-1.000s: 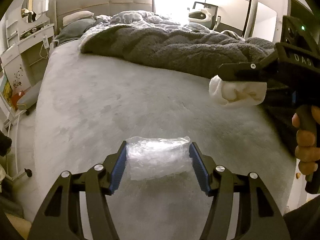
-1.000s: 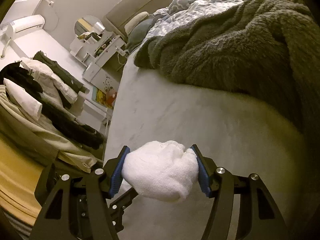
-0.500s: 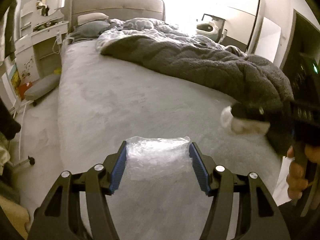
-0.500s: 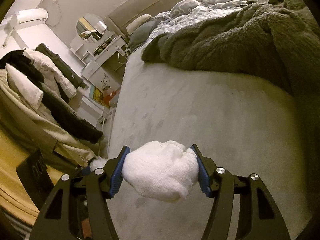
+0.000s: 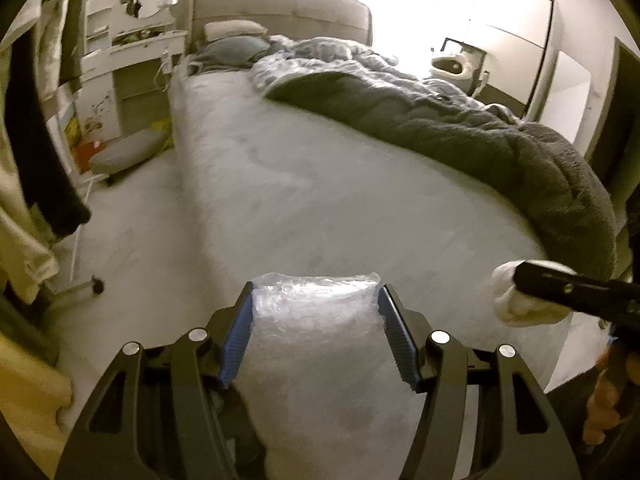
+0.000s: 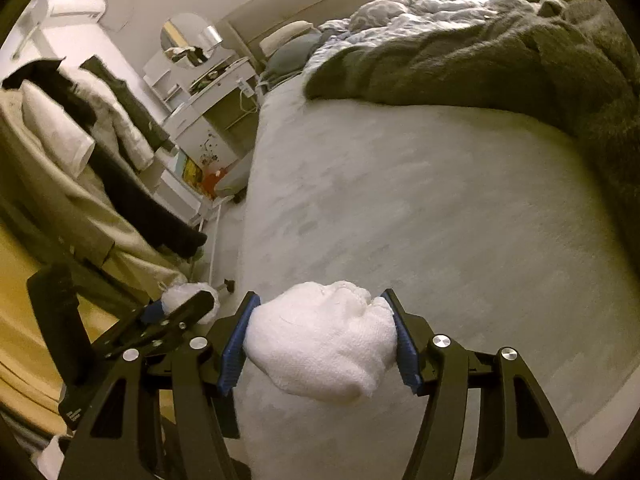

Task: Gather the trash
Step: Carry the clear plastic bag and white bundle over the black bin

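Note:
My left gripper [image 5: 316, 332] is shut on a clear crumpled plastic bag [image 5: 316, 320] and holds it above the foot of the bed. My right gripper [image 6: 320, 338] is shut on a white wad of tissue [image 6: 320, 348]. The right gripper also shows at the right edge of the left wrist view [image 5: 520, 298], with the tissue wad [image 5: 506, 280] in it. The left gripper shows at the lower left of the right wrist view [image 6: 180, 308], with the plastic bag [image 6: 188, 294] in it. Both are held off the grey bed sheet [image 5: 320, 184].
A dark fluffy blanket [image 5: 460, 128] lies bunched on the bed's right side, with pillows [image 5: 232, 40] at the headboard. A white dressing table with a mirror [image 5: 132, 52] and a low grey stool [image 5: 124, 152] stand left of the bed. Hanging clothes [image 6: 100, 132] crowd the left.
Both grippers have drawn back from the bed towards its foot and the left, each still holding its item. More of the floor and the hanging clothes shows now.

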`<state>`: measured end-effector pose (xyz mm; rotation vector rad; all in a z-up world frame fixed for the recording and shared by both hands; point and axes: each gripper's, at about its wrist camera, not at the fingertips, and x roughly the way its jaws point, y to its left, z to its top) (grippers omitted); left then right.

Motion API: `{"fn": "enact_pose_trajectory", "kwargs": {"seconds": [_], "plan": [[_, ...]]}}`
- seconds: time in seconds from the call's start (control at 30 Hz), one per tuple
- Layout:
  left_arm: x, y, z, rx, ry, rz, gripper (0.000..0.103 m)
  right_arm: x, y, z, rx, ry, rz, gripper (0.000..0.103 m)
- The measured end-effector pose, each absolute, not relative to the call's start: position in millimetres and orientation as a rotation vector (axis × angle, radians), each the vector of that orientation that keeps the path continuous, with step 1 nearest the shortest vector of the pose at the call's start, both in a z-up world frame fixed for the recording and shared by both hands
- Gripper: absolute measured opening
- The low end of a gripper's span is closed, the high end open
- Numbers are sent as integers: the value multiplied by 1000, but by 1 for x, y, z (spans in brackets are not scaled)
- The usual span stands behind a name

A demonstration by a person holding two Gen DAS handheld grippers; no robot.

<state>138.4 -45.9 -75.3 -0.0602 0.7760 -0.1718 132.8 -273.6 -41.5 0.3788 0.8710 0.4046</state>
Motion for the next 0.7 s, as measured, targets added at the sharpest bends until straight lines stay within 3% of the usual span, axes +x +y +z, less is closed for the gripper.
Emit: {"fn": "enact_pose_trajectory", "kwargs": {"seconds": [0.7], "plan": [[106,107,-136,-227,990,72,64,114,-114,-38,143,874,589,63]]}}
